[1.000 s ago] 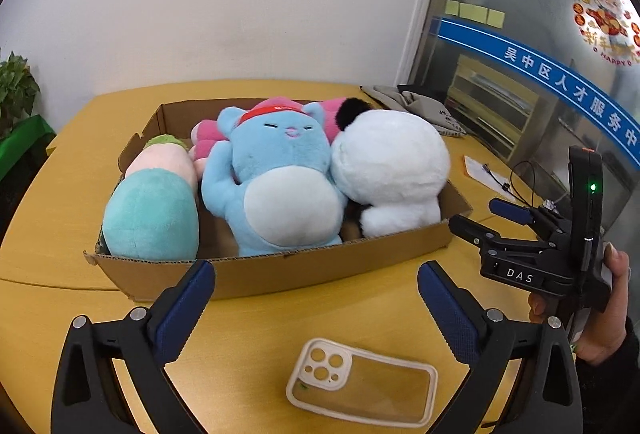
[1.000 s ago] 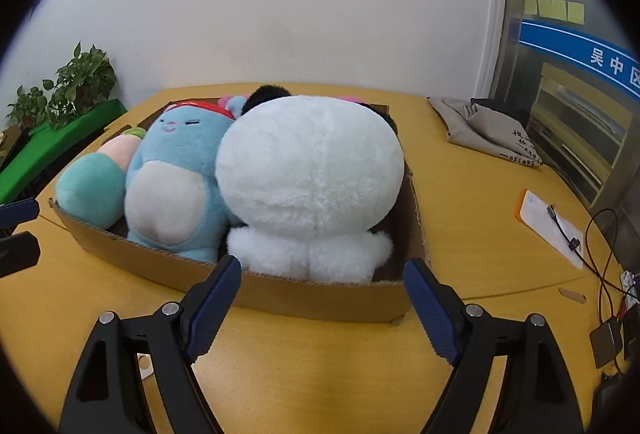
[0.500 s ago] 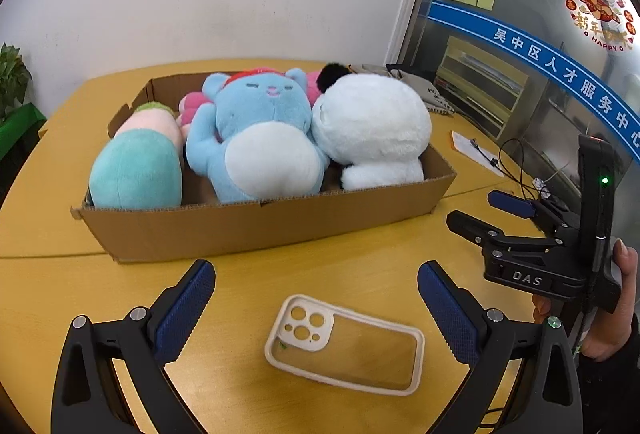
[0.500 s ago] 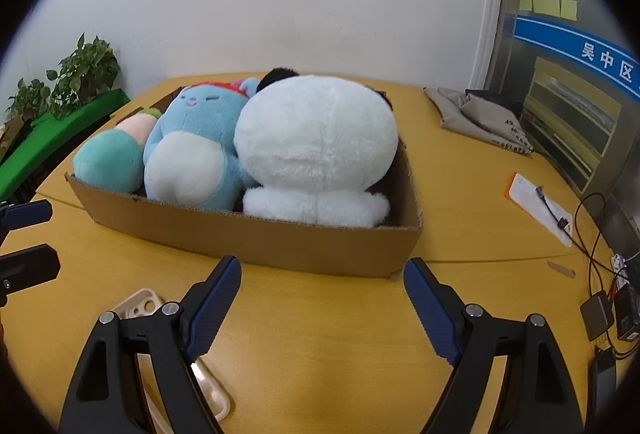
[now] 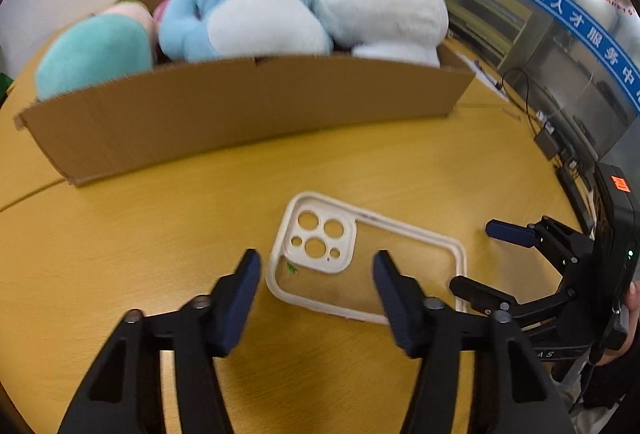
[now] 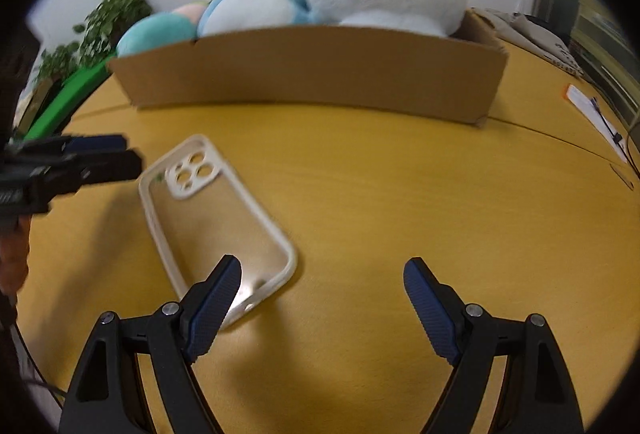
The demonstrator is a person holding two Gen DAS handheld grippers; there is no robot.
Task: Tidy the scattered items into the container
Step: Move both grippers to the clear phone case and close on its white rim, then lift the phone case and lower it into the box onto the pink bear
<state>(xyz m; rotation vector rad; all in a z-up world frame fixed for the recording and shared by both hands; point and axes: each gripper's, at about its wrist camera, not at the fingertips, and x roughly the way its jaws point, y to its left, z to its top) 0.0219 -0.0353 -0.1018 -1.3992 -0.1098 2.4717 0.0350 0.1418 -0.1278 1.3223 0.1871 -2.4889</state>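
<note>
Left wrist: phone case (image 5: 366,260) on table (image 5: 120,234)

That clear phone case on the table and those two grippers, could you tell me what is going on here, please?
A person holding a two-finger gripper in each hand is tidying a yellow wooden table. The clear, cream-rimmed phone case lies flat before the brown cardboard box, which already holds the plush toys. The left gripper hovers at the case's camera end with its jaws closing, not yet gripping. The right gripper is open near the case's other end.
</note>
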